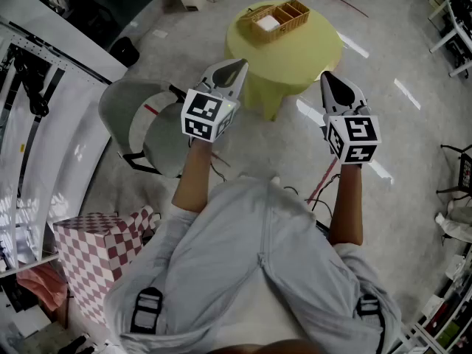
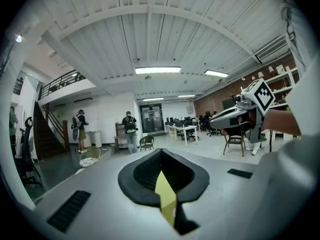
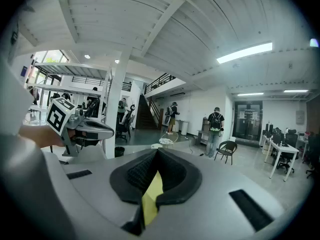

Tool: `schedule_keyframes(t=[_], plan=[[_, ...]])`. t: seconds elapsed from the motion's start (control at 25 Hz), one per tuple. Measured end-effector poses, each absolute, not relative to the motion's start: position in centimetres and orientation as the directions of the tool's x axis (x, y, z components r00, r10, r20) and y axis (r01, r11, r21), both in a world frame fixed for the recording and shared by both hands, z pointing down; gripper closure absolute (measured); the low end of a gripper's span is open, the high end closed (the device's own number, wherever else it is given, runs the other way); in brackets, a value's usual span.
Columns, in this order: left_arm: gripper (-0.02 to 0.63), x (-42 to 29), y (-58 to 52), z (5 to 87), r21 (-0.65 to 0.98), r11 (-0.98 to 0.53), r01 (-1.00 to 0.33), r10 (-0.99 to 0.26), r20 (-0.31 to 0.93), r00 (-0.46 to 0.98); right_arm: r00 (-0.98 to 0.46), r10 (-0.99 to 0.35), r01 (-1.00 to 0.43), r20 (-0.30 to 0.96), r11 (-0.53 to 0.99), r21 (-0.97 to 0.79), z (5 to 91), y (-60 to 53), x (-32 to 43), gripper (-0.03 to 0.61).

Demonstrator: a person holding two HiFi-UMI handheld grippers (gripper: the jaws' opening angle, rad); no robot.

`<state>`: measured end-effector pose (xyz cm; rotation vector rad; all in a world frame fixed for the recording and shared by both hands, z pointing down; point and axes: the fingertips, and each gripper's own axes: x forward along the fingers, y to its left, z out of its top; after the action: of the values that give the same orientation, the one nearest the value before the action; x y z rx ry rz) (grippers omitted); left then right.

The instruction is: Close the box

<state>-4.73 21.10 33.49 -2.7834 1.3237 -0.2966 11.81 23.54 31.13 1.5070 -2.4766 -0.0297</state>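
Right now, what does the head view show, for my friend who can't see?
A person holds two shut grippers, the left gripper and the right gripper, out over the floor. Ahead stands a yellow table with a woven box on it; a grey chair is at left.

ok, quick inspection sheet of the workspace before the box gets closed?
Surface: round yellow table, ahead of the person.
Job's things: box on the table's far side, top open, white item in one compartment.
Clutter: nothing seen on the table.
Grippers: left gripper and right gripper both shut, empty, held up short of the table.
Cables: red cable on the floor by the person's right side.
Surroundings: grey chair at left, checkered box lower left, people standing far off.
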Motion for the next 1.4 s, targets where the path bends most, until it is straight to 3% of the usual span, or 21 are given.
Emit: schedule_keyframes(t=[0.96,1.4], plan=[[0.584,-1.1,19.2,35.1,-0.115,-0.587,-0.802,-0.805,0.196,0.561,-0.549,-0.811,-0.820,0.204,0.570,0.059,33.1,20.2,15.3,0.555],[0.584,-1.1,10.5,36.9,-0.077,-0.574,-0.815,-0.811,0.189,0.554,-0.562,-0.793,-0.805,0.236,0.590,0.067,34.7,12.7,14.9,0.555]])
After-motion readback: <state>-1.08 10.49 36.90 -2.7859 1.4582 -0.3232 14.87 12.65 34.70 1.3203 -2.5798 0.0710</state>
